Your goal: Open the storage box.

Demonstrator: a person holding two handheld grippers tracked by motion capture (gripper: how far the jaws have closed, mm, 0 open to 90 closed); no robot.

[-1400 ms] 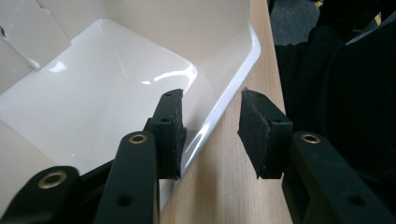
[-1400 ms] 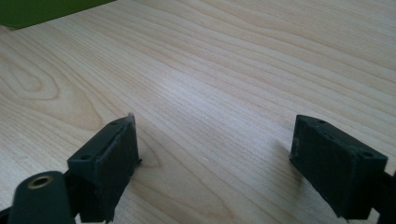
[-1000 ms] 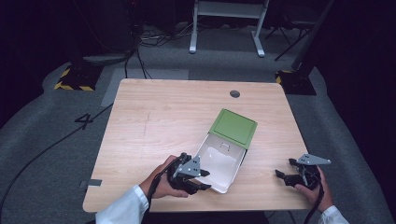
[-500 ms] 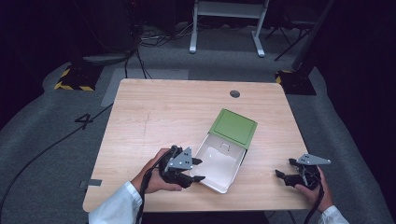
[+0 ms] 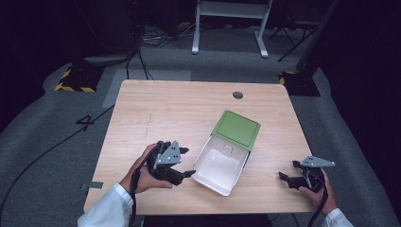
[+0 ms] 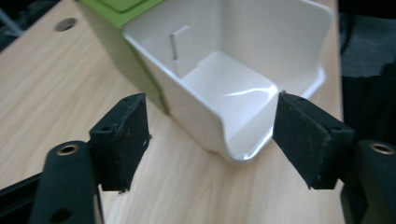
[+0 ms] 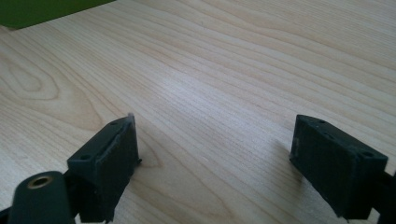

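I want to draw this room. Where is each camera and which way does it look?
High view: above the person's side, looking forward and down at the table; both hands and sleeves show.
Left gripper view: on the left gripper, facing the open white box; its jaws have just been opening, nothing pressed between them.
Right gripper view: on the right gripper, facing bare tabletop.
Shared: the green lid.

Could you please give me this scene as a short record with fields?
surface: wooden table
box: white box with green lid hinged open, lying on the table
box contents: empty inside
left gripper: jaws have just been opening, pads clear of the box's near corner, nothing held
right gripper: open, over bare wood, apart from the box
table hole: near the far edge
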